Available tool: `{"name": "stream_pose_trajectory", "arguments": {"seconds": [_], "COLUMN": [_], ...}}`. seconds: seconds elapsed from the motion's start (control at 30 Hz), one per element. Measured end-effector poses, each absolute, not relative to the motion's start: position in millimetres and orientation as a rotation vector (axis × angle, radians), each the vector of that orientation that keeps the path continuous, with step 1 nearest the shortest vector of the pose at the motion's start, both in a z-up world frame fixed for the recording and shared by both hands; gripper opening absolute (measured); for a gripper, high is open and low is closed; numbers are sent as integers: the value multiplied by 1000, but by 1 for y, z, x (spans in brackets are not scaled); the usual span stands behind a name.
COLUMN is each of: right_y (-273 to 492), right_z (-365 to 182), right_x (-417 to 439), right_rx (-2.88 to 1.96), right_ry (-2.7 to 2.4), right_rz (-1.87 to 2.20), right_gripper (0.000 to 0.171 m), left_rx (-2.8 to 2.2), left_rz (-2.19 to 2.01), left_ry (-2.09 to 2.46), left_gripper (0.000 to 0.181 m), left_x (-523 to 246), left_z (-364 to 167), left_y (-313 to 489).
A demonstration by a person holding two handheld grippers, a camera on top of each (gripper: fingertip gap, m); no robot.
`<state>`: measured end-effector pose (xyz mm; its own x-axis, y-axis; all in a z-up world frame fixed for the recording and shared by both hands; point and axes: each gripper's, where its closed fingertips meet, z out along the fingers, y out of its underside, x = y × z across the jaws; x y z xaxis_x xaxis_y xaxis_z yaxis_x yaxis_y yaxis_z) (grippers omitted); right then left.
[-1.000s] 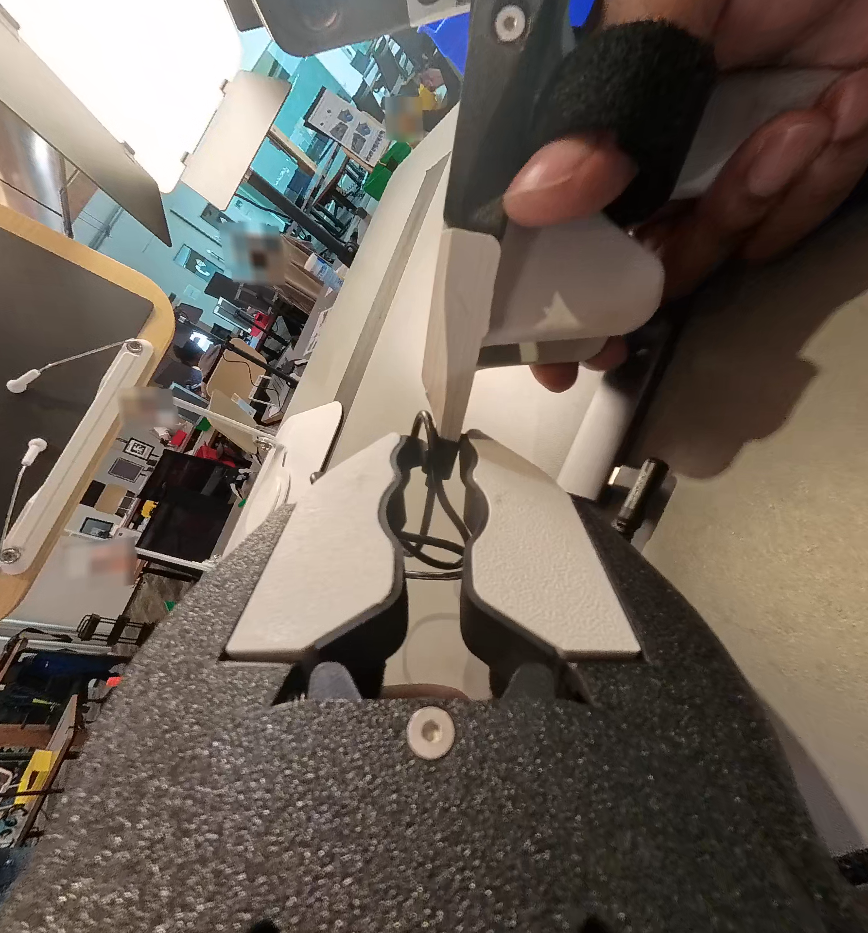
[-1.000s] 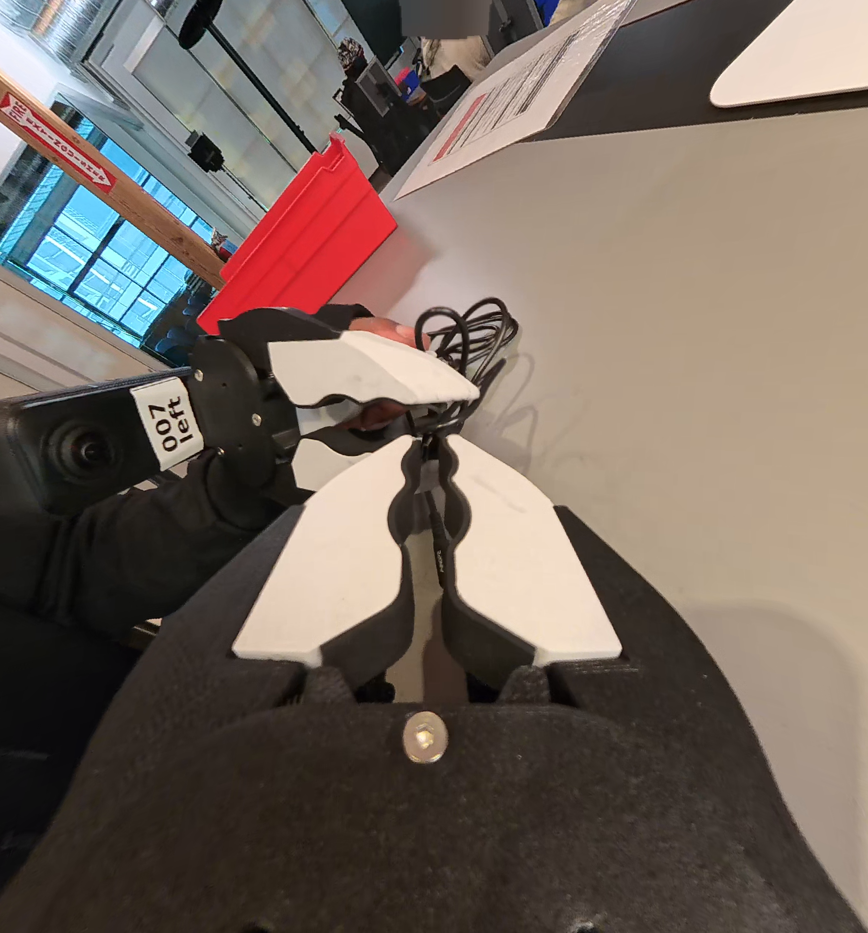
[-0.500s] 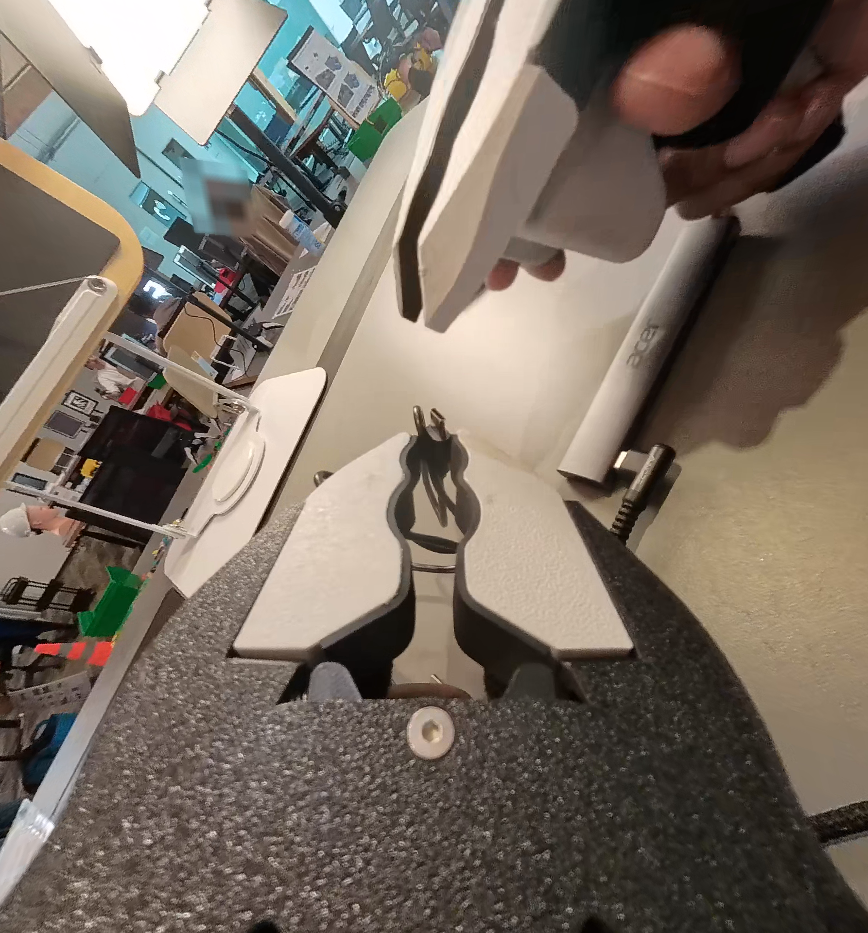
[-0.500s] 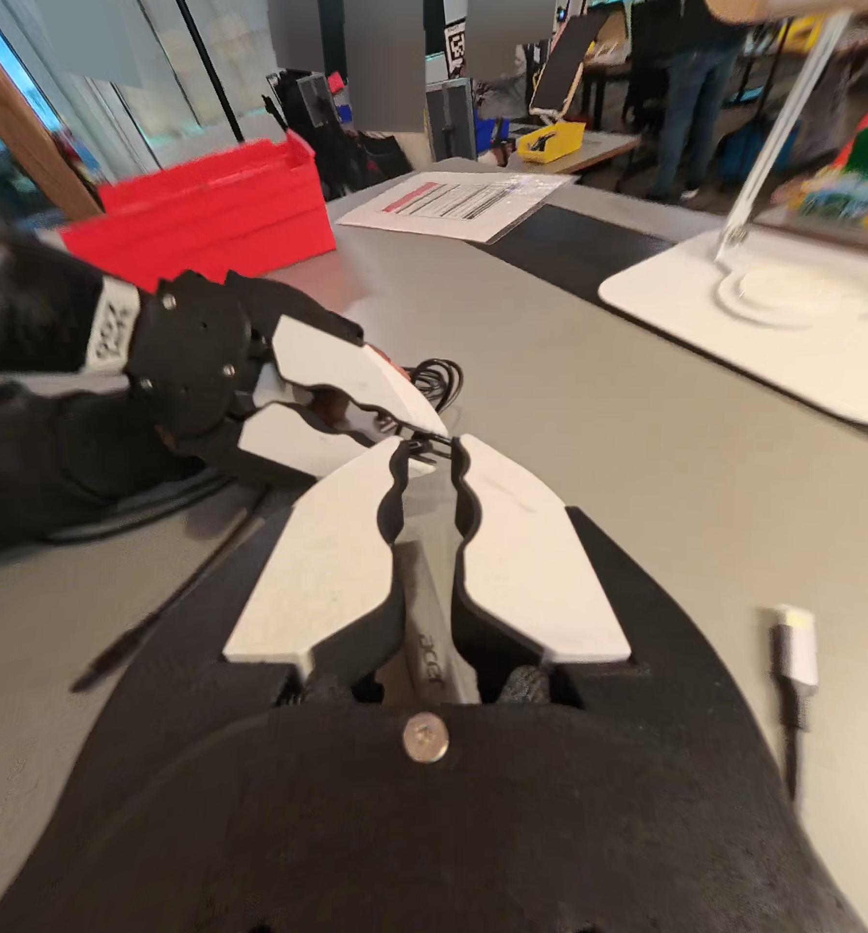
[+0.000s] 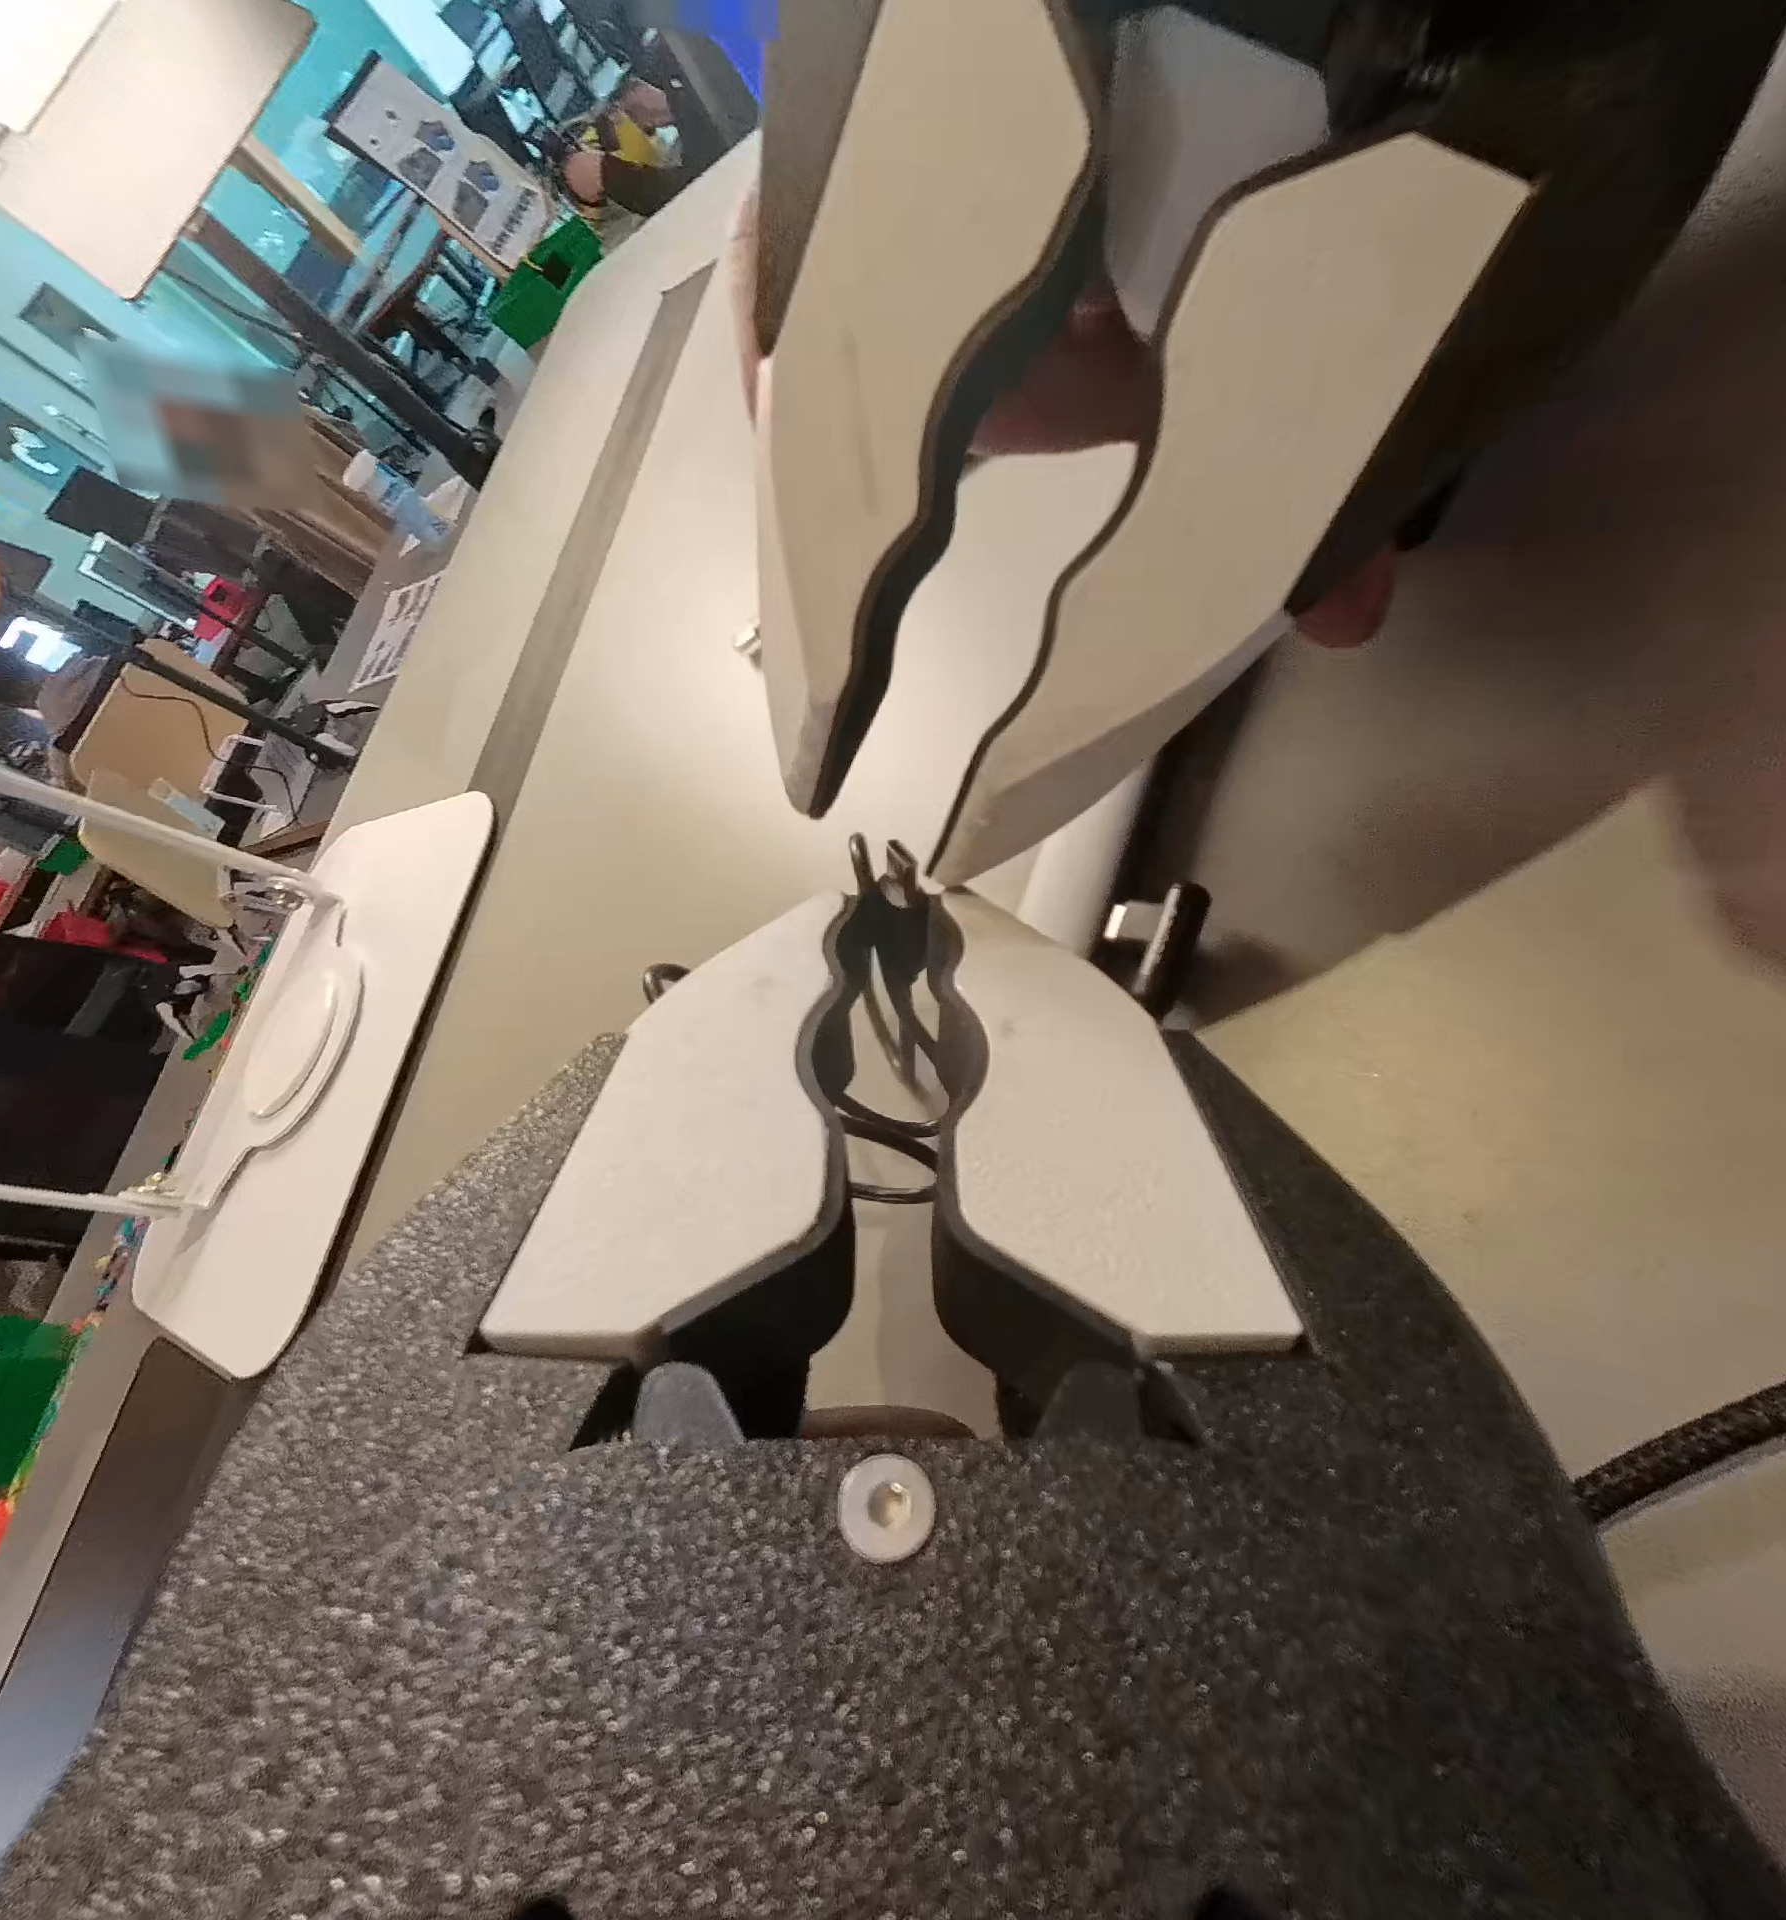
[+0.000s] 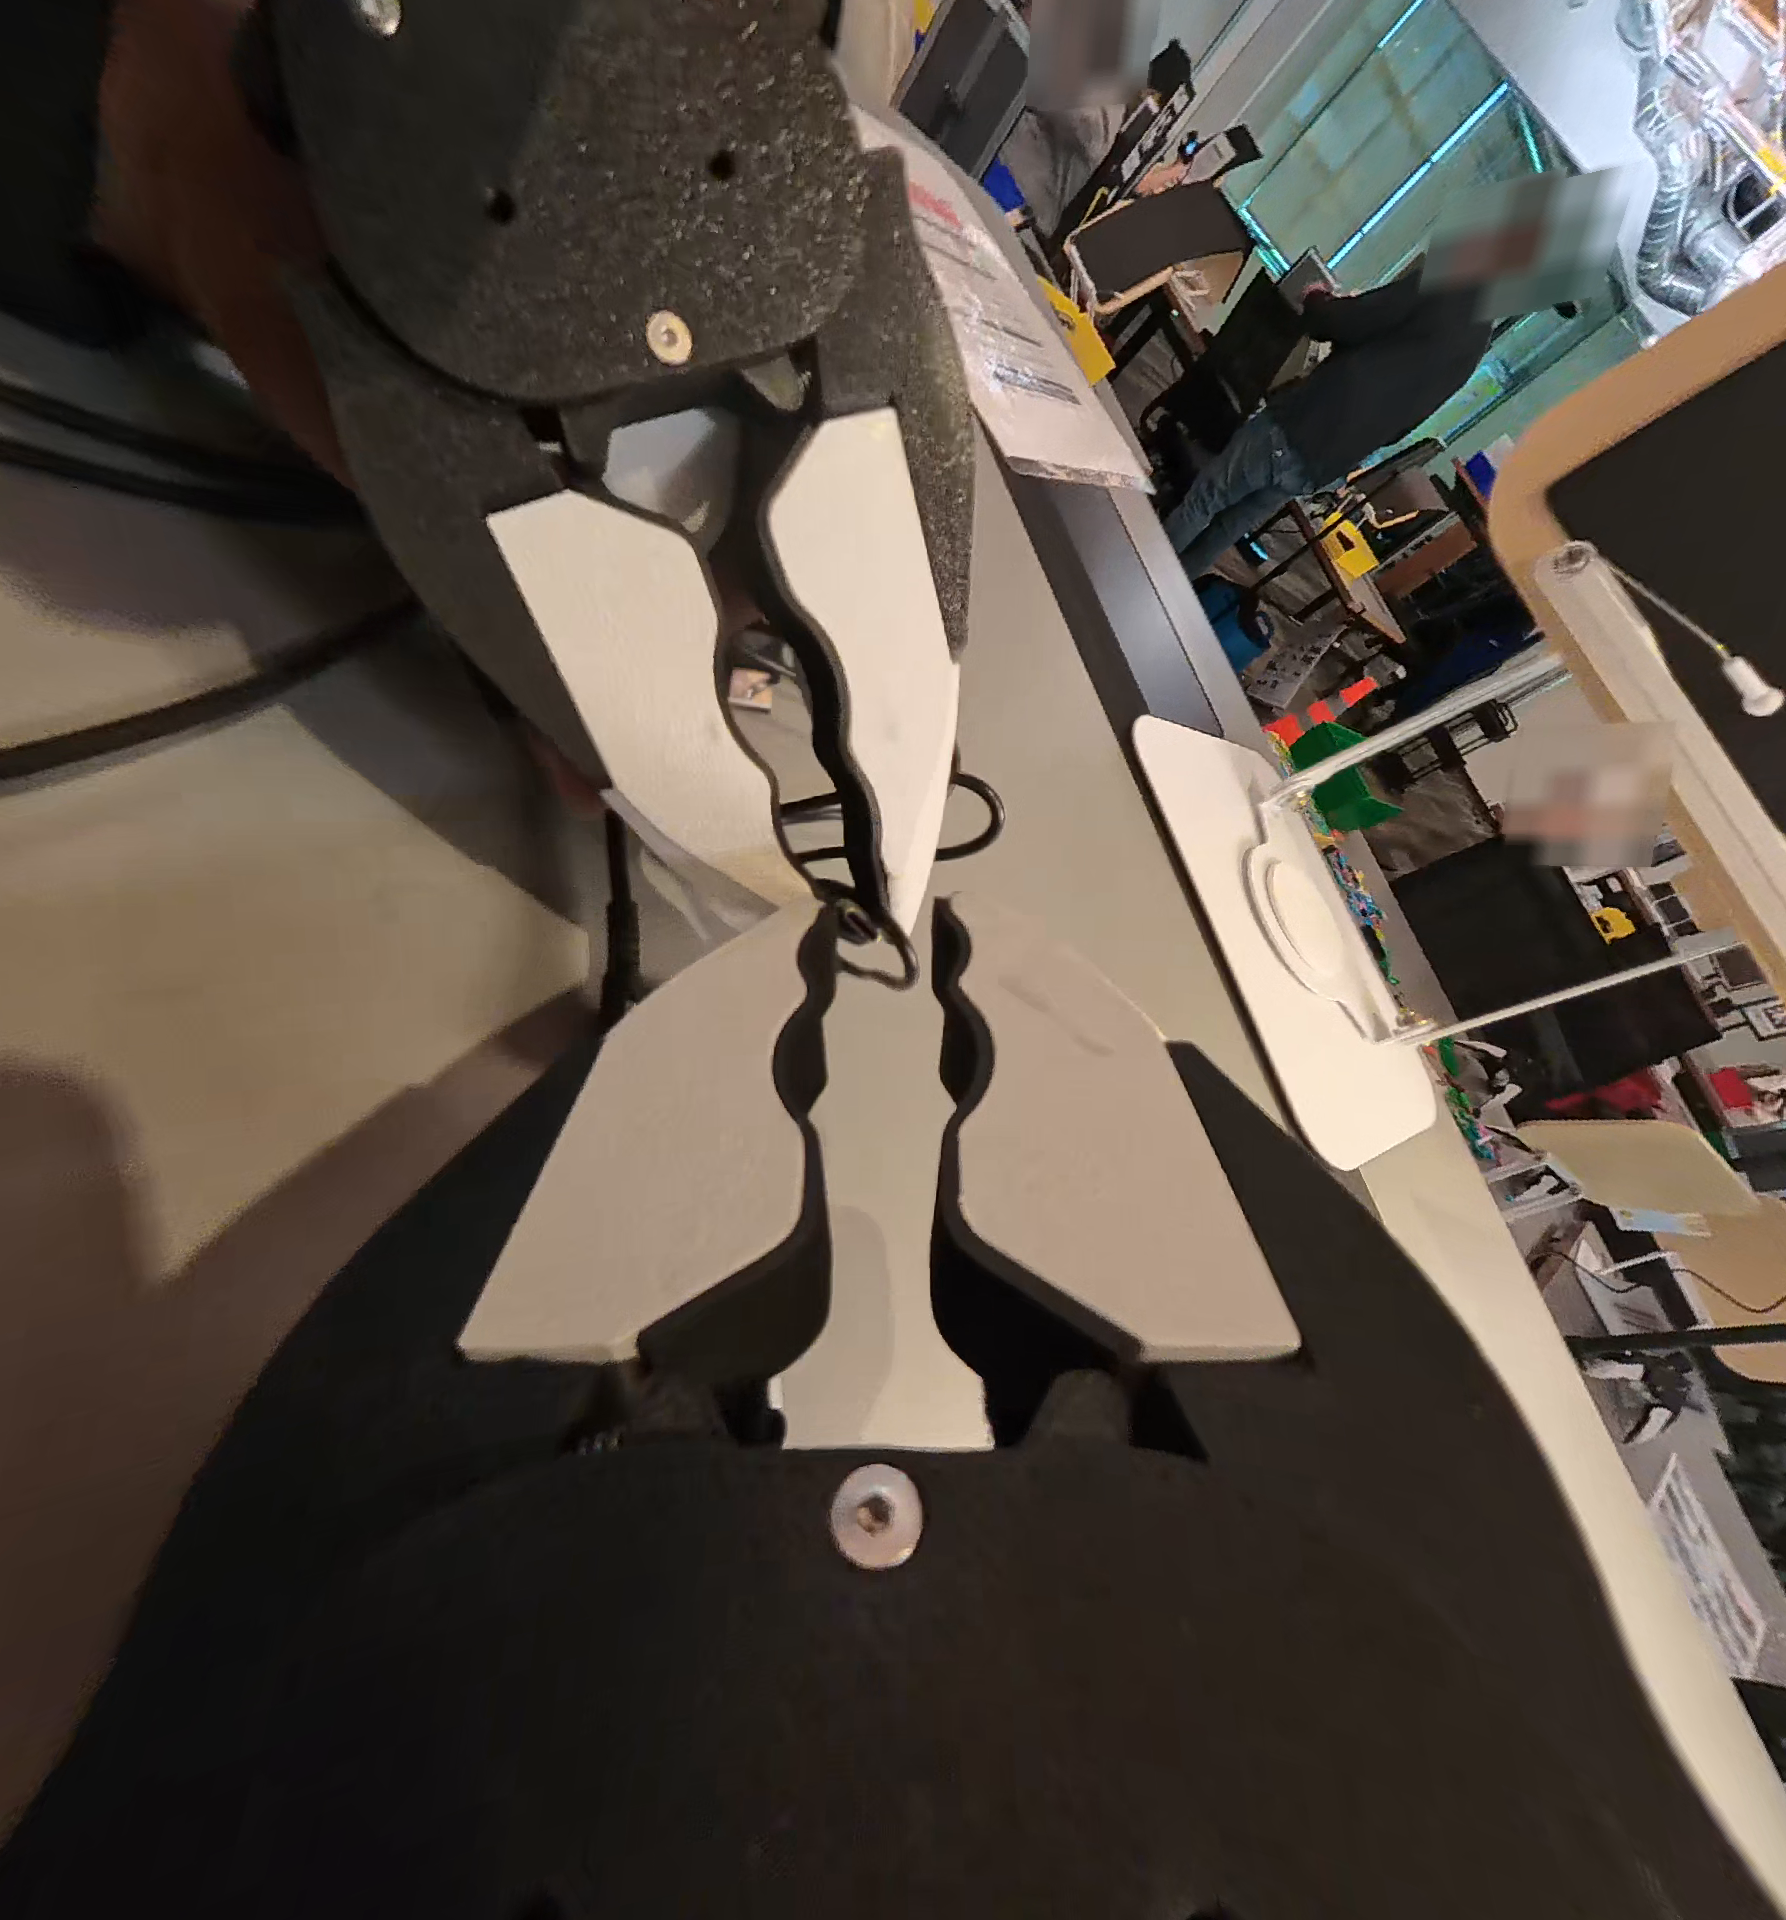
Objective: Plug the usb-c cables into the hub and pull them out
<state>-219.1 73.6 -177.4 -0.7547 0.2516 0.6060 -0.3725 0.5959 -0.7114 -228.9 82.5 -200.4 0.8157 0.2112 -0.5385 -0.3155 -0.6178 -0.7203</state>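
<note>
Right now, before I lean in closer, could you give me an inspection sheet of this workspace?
Surface: grey table, bare where it shows.
Job's things: pale hub lies on the table; a black plug sits at its end, whether it is seated cannot be told.
Clutter: white base plate with a clear stand; a printed sheet farther off.
Grippers: left gripper is shut on the black cable; right gripper is open, its tips close to that cable's plug end.
Cables: the black cable loops behind the left fingers; a braided cable crosses the table.
Surroundings: busy workshop with desks, green bins and people.
</note>
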Motion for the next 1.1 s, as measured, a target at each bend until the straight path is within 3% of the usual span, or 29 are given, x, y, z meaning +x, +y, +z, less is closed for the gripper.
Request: {"name": "stream_pose_trajectory", "arguments": {"seconds": [0.03, 1.1], "right_y": [74, 80], "right_z": [-180, -200], "right_x": [-219, -212], "right_rx": [114, 209], "right_ry": [-2139, -2240], "right_rz": [1141, 1090], "right_gripper": [16, 2], "left_rx": [-2121, -2151], "left_rz": [749, 688], "left_ry": [95, 126], "left_gripper": [11, 17], "left_x": [-227, -223], "left_z": [-203, -208], "left_y": [83, 83]}}
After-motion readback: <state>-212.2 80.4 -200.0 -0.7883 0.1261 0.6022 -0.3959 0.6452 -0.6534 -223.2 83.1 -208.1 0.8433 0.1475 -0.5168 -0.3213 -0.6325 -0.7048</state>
